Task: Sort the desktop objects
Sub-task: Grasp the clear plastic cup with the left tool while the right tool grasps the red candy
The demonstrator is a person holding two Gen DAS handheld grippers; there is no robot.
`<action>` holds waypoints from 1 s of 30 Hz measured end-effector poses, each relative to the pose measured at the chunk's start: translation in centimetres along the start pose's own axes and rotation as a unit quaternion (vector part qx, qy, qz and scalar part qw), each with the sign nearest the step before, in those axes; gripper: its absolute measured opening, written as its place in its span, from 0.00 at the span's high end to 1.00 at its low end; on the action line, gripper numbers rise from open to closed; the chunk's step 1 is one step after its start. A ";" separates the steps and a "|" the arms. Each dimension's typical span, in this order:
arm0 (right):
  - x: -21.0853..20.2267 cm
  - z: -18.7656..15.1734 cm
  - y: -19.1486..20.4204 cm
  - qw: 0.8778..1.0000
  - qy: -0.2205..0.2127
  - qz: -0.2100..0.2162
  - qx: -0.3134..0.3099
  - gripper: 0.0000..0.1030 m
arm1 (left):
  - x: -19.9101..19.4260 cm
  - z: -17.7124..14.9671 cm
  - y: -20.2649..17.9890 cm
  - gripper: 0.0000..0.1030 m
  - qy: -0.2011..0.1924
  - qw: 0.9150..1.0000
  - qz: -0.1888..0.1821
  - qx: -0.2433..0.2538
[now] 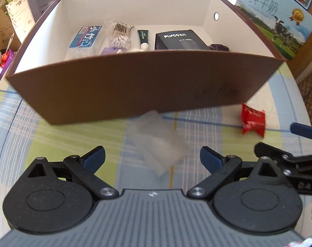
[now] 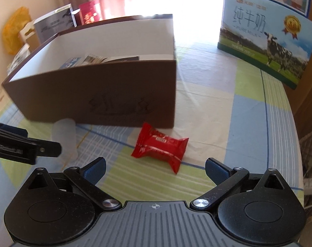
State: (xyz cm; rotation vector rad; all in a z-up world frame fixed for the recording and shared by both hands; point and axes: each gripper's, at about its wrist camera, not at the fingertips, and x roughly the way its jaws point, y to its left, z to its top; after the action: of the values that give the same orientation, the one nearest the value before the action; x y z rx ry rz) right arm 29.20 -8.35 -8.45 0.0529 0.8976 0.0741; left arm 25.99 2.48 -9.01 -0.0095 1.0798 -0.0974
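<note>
The red snack packet (image 2: 161,146) lay on the table (image 2: 228,123) just ahead of my right fingers (image 2: 155,170), which stood apart and empty; its long axis ran slanted across them. My left fingers (image 1: 152,158), also apart, faced a clear packet (image 1: 158,142).

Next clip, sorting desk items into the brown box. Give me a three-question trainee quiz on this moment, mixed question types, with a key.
1. True or false: the red snack packet is already inside the brown box.
2. Multiple choice: what lies ahead of the left gripper? A) a translucent plastic piece B) a green tube C) a black carton
3. Fill in: both the left gripper and the right gripper have their jaws ____.

Key
1. False; it lies on the checked cloth, outside the box's front wall.
2. A
3. Open, holding nothing.
</note>
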 end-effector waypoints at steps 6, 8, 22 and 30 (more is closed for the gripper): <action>0.6 0.5 -0.4 1.000 -0.006 -0.002 -0.022 0.02 | 2.3 0.8 -0.5 0.12 0.000 1.000 0.027 -0.008; 1.1 0.6 -0.4 0.999 -0.009 -0.001 -0.038 0.02 | 2.7 0.7 -0.4 0.22 0.004 1.000 0.029 -0.008; 4.6 0.3 1.0 0.973 0.004 0.036 -0.230 0.42 | 1.9 -1.6 3.7 0.54 0.022 1.000 0.004 -0.004; 4.1 -0.1 0.8 0.985 0.059 0.041 -0.159 0.59 | 0.5 -3.6 5.9 0.54 0.033 0.999 -0.015 0.015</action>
State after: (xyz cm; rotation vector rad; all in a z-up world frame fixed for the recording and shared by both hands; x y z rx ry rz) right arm 31.59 -7.24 -11.63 -0.2136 0.9922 0.2993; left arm 23.48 8.46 -11.46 0.0036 1.1435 -0.1423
